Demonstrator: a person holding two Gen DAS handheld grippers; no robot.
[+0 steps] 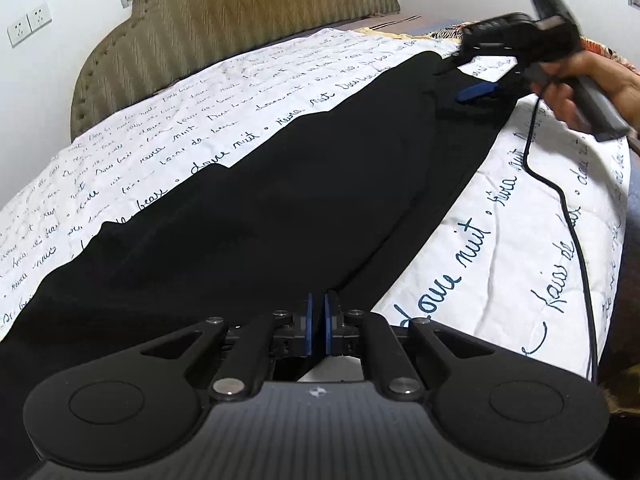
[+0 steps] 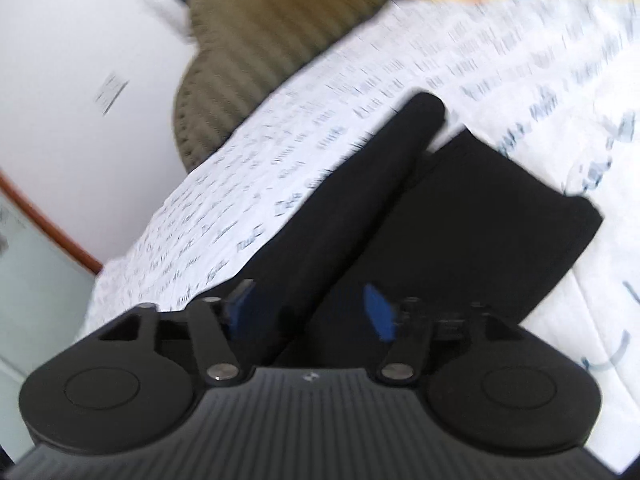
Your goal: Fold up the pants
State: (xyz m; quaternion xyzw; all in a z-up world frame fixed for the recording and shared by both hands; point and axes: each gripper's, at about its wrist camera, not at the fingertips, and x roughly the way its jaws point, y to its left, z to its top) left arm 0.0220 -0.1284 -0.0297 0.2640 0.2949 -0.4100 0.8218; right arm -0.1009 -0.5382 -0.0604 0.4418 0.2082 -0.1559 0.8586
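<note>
left gripper (image 1: pixel 322 326) fingers together, grip unclear | right gripper (image 2: pixel 310 312) fingers apart, empty | limp black fabric pants (image 1: pixel 248 208): soft, light; pinch hem at 1 o'clock

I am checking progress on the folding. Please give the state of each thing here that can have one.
Black fabric pants: spread long on the bed, not yet folded short.
Left hand-held gripper: shut at the pants' edge.
Right hand-held gripper: open, holding nothing.
</note>
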